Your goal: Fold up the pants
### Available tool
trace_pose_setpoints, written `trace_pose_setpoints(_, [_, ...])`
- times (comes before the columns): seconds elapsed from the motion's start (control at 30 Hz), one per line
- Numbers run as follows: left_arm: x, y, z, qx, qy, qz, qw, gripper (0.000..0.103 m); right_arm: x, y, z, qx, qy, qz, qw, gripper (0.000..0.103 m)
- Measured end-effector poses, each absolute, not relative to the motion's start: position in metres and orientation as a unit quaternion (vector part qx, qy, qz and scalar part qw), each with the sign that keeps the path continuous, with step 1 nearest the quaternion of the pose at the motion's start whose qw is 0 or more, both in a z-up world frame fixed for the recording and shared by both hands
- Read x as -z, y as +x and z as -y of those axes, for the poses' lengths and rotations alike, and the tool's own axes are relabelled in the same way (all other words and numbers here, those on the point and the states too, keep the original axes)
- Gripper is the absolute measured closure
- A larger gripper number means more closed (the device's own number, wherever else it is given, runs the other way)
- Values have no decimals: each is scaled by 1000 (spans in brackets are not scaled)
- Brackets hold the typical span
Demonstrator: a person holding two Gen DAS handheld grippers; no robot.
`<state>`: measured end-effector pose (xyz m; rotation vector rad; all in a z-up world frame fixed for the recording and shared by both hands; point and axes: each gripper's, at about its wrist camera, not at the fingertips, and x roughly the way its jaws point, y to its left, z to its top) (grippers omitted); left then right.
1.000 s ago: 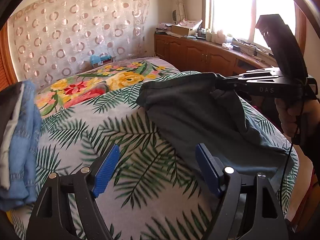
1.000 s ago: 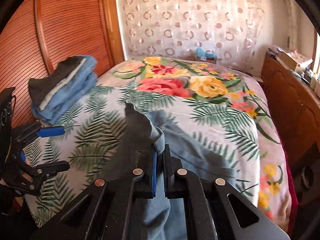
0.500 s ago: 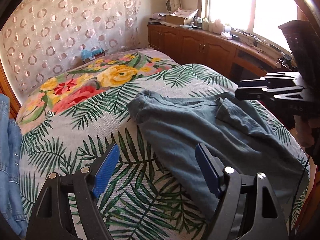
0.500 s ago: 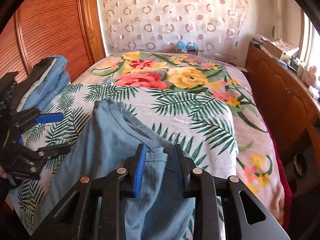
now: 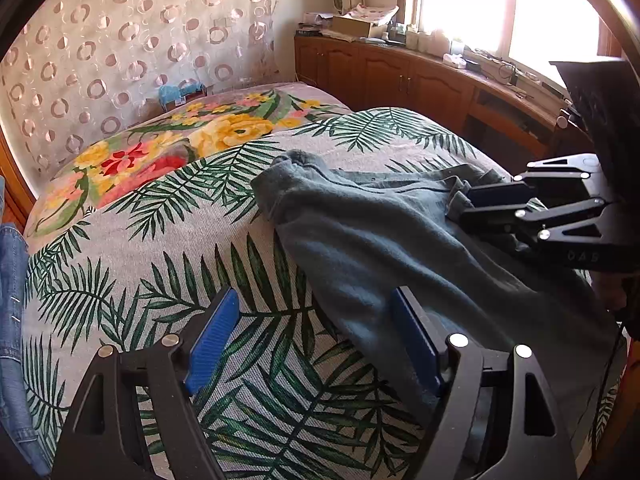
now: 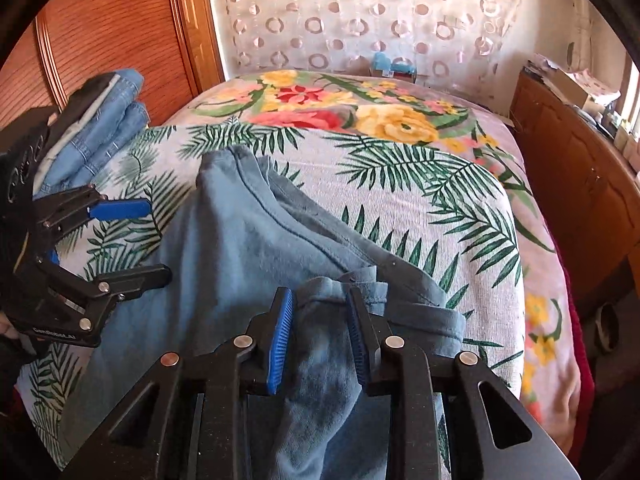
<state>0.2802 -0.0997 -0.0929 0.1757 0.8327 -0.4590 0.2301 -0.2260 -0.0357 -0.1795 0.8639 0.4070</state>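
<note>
Right wrist view is showing the faded blue-grey cotton pants [image 6: 248,248] now lying spread on the leaf-and-flower printed bedspread [image 6: 420,184], where a second ago they were hanging bunched in the air from a tight pinch. The right gripper [image 6: 320,332] has let go: its blue ribbed pads are standing a little apart, and a rumpled fold of the cloth is still sitting loosely between them without being pressed. The far end of the pants is reaching up the bed towards the yellow and red flowers, while the near part is draping over the bed's edge under the tool.

In the left wrist view the pants [image 5: 380,232] are lying across the right half of the bedspread [image 5: 168,248]. The left gripper [image 5: 316,340] is hovering with its jaws wide apart and nothing held; one blue pad is over bare bedspread, the other at the edge of the cloth.

So the laying-out step looks finished, and the folding itself is not yet begun; the next job is probably to smooth the rumpled corner and take fresh holds.

Further out, a stack of folded denim and dark clothes [image 6: 92,128] is sitting at the bed's left side by the ribbed wooden wardrobe door [image 6: 100,28].
</note>
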Motion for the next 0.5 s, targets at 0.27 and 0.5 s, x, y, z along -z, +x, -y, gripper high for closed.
trace_pose_setpoints(0.27, [95, 284, 98, 225, 75, -411, 880, 24, 40, 230, 233, -192, -99, -409, 887, 97])
trace_pose_setpoints(0.5, [95, 284, 97, 227, 69, -411, 880, 24, 25, 227, 277, -134, -57, -380, 913, 98])
